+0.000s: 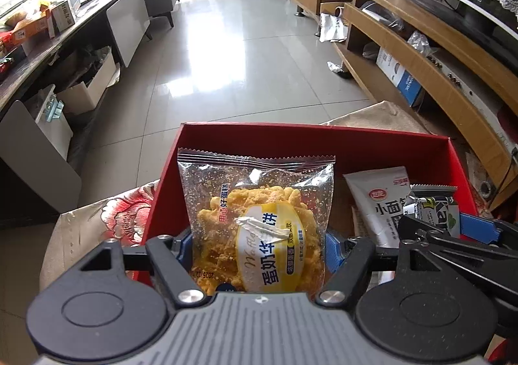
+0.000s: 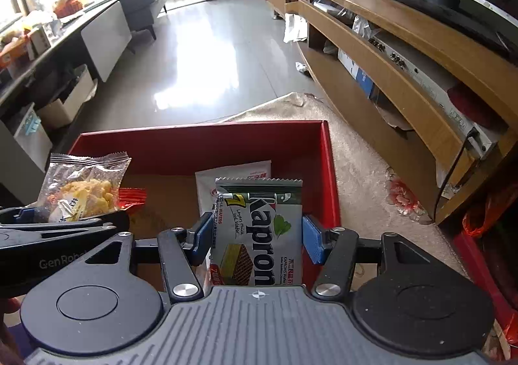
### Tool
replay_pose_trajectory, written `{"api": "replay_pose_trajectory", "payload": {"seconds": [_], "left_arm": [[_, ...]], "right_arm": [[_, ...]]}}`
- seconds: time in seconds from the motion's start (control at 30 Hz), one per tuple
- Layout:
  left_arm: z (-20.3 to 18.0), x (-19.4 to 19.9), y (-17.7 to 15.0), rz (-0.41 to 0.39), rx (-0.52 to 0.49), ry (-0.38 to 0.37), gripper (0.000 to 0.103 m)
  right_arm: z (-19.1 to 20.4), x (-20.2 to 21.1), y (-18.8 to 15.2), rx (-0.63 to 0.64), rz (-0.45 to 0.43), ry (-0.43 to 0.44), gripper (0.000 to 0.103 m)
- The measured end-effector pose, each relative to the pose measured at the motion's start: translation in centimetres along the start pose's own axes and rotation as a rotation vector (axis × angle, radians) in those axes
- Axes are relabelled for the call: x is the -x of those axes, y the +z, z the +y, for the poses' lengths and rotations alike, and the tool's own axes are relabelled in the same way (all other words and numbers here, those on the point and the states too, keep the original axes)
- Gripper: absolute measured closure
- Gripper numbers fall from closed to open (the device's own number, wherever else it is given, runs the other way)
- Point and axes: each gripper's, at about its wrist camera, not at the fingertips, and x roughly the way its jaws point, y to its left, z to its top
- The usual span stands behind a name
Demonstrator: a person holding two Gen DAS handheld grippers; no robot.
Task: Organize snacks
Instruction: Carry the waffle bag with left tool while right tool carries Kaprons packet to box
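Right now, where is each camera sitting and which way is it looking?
Left wrist: rides on the left gripper, looking down along it at the waffle snack it holds over the red box; the right gripper pokes in.
Right wrist: rides on the right gripper, looking down at its Kapron wafer pack.
Both show the box, both snacks, and the white packet.

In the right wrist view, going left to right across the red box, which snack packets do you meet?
Clear packet of yellow waffle cookies in the left gripper → small red wrapper → green and white wafer packet between the right gripper's pads.
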Motion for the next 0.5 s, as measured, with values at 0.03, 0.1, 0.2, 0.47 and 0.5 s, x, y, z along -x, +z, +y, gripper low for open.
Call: {"api": "replay_pose_trajectory", "payload": {"seconds": [0.03, 0.1, 0.2, 0.47, 0.5], "left_arm": [[0.10, -0.09, 0.02, 0.003, 0.004, -0.004, 0.035], [0.24, -0.11, 0.01, 0.006, 0.009, -0.006, 0.034], [0.20, -0.07, 0.00, 0.004, -0.002, 0.000, 0.033], [0.43, 0.44, 0.10, 0.005, 0.004, -0.006, 0.032], [0.47, 0.53, 0.13, 0.004, 0.006, -0.007, 0.032]], "right_arm": [[0.06, -0.13, -0.01, 0.002, 0.001, 0.003, 0.038], [0.18, -0.57, -0.03, 0.011, 0.006, 0.003, 0.037], [0.26, -0.66, -0.11, 0.015, 0.005, -0.002, 0.037], [0.33, -0.32, 0.00, 0.024, -0.006, -0.018, 0.035], [0.36, -0.20, -0.05, 0.026, -0.008, -0.019, 0.035]]}}
